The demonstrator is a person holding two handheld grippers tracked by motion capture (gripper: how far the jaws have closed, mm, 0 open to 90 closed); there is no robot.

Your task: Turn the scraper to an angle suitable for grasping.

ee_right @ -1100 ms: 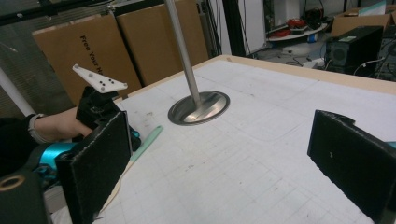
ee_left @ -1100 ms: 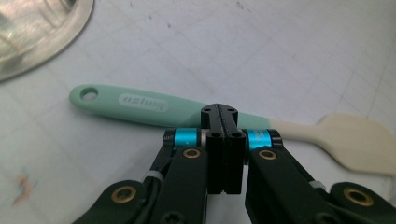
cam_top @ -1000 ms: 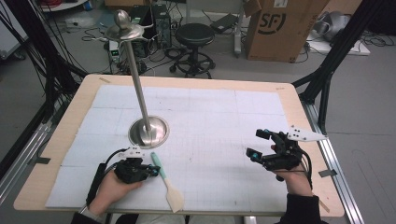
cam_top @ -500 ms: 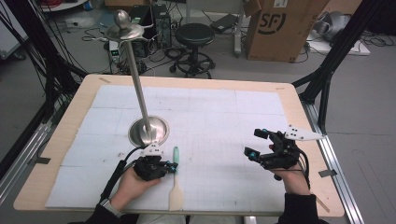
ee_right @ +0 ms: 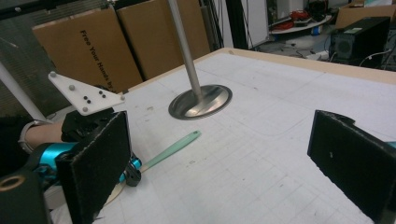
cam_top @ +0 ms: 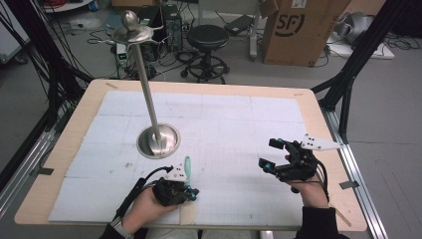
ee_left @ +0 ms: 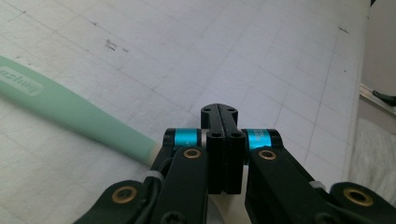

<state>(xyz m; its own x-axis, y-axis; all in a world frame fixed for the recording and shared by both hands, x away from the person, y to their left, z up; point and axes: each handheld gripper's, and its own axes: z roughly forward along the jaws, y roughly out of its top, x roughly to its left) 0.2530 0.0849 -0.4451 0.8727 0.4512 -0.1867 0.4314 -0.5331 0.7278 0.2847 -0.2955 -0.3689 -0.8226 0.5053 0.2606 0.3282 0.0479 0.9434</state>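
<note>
The wide end of the green spatula (cam_top: 187, 166) is lying hidden under the left gripper (cam_top: 191, 192) and its grey plate in the high view, so only the handle is showing, pointing away toward the steel stand (cam_top: 158, 141). In the left gripper view the jaws are pressing flat together with nothing visible between them, clenched, while the spatula handle (ee_left: 70, 112) is passing beside and beneath them on the left; whether it is touching the gripper cannot be told. The left hand (cam_top: 144, 211) is resting low at the near edge of the bench (cam_top: 74, 129). The right gripper (cam_top: 271, 155) is hovering well apart at the right, its jaws spread wide and holding nothing, facing the stand and spatula.
</note>
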